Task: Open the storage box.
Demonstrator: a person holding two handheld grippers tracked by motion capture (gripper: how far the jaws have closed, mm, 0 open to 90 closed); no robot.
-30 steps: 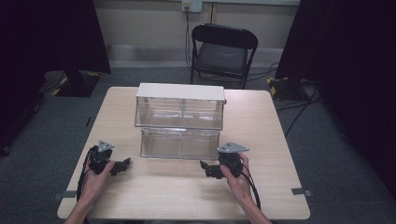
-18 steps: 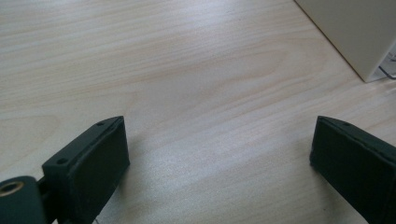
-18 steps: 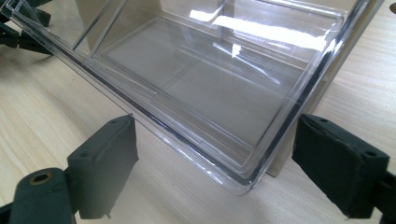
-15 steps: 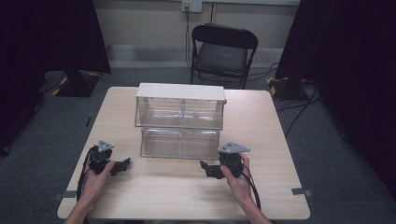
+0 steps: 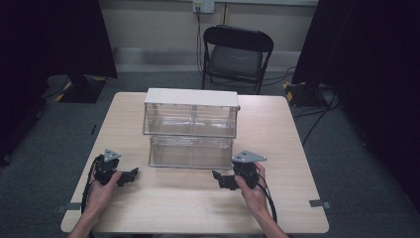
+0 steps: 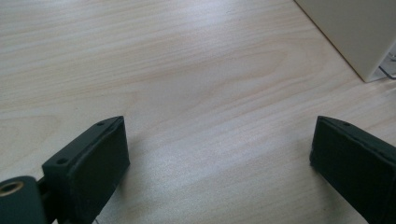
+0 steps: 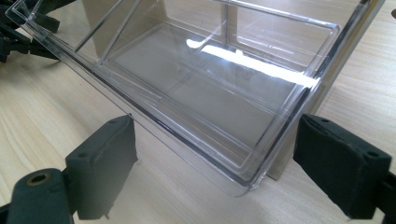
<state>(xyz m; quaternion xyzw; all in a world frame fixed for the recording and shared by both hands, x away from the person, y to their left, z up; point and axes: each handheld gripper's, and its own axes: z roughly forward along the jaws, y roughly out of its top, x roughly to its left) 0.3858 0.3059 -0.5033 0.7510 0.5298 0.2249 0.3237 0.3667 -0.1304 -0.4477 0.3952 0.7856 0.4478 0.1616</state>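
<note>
A clear plastic drawer cabinet with a white top stands mid-table. Its lower clear drawer is pulled out toward me and looks empty. My left gripper rests on the table left of the drawer, with its jaws open and pointing right. In the left gripper view the open left gripper has bare wood between its jaws, and a white cabinet corner sits far right. My right gripper lies by the drawer's front right corner. The right gripper is open, just short of the drawer's front rim.
The light wooden table has bare surface on both sides of the cabinet and along its near edge. A black folding chair stands behind the table. Cables trail on the grey carpet at right.
</note>
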